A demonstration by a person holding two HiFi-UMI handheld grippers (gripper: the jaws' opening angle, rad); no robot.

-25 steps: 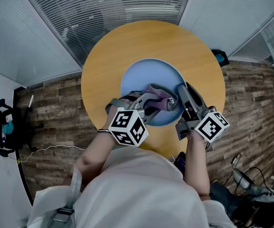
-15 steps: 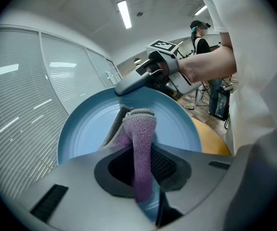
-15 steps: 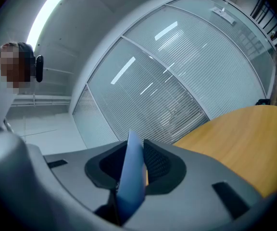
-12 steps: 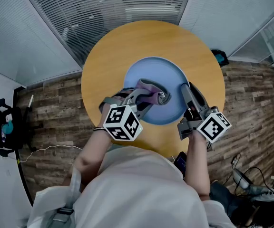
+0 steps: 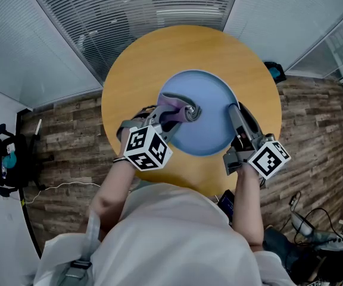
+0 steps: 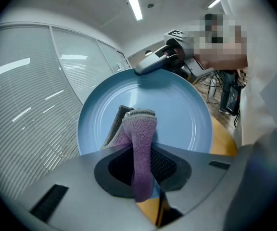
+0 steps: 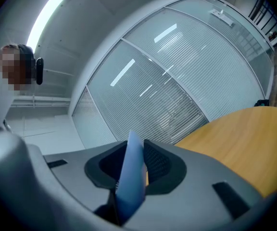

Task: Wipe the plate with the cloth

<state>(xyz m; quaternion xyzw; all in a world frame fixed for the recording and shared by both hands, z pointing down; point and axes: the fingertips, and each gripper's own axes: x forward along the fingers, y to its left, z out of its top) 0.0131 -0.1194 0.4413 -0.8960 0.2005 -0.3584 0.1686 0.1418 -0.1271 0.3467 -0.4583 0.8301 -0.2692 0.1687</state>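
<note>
The left tongs (image 5: 184,112) are clenched on a folded purple-grey cloth (image 6: 141,129), whose free end presses on the pale blue plate (image 5: 210,115) just ahead of them. The right tongs (image 5: 236,113) grasp that plate's rim edge-on, above the round wooden surface (image 5: 189,46). Since a second ago, the left tongs and cloth have slid across the plate away from the right tongs, which have barely moved.

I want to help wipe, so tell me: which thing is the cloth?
Look at the round wooden table, then the big light-blue plate over it. On the plate's left side, the left hand-held gripper pinches the cloth: the only soft, fuzzy thing, purple and grey.
</note>
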